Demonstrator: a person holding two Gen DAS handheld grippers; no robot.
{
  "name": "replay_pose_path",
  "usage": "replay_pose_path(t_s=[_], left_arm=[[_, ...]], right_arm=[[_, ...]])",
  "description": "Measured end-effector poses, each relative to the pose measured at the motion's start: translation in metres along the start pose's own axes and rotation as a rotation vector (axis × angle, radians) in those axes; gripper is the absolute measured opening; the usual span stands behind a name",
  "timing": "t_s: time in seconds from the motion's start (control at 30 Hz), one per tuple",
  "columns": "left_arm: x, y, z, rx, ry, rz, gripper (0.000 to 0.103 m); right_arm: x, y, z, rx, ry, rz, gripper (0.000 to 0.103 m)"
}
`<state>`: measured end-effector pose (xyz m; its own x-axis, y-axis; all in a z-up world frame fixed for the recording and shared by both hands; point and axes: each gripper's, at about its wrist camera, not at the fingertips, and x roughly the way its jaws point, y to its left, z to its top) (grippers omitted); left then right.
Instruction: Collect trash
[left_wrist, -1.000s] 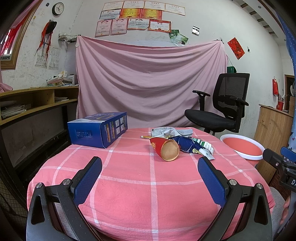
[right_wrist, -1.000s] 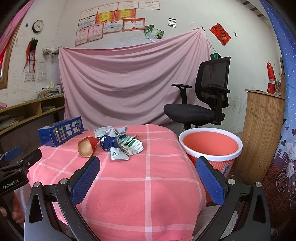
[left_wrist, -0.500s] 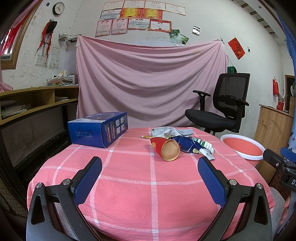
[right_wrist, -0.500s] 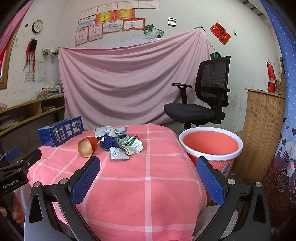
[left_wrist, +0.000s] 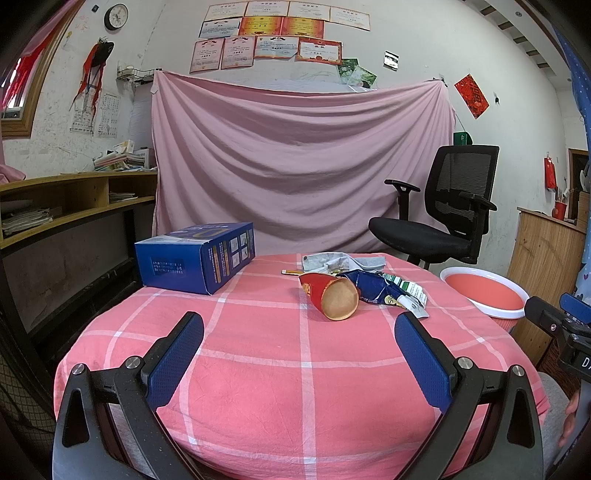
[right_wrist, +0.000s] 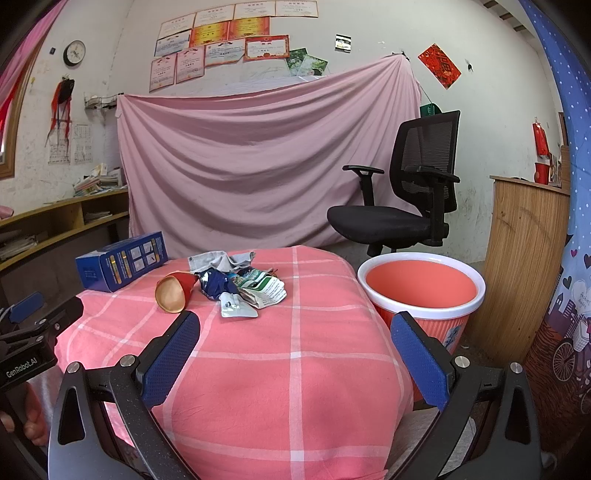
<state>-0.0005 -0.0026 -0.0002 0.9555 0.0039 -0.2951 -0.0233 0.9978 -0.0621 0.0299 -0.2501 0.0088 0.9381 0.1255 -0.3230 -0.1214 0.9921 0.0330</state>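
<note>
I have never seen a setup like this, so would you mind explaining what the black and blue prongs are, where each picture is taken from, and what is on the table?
The prongs are the two fingers of hand-held grippers; a person carries one in each hand, with no robot arm. Each has a wide-angle camera looking along its fingers. One picture is from the left gripper, the other from the right gripper. Both are open and hold nothing.

On the pink checked tablecloth lie a blue box, a tipped red paper cup, a crumpled blue wrapper, a green and white wrapper, a small silver packet and a grey wrapper. Beside the table stands an orange bin, probably for the trash.
</note>
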Motion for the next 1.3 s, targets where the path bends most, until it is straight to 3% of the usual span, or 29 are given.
replay_pose_path(t_s=[1.3], left_arm=[[-0.0008,-0.0027,-0.0014,0.002,0.002,-0.004,0.101]], right_arm=[[0.0001,-0.001,0.0,0.004,0.003,0.001,0.103]])
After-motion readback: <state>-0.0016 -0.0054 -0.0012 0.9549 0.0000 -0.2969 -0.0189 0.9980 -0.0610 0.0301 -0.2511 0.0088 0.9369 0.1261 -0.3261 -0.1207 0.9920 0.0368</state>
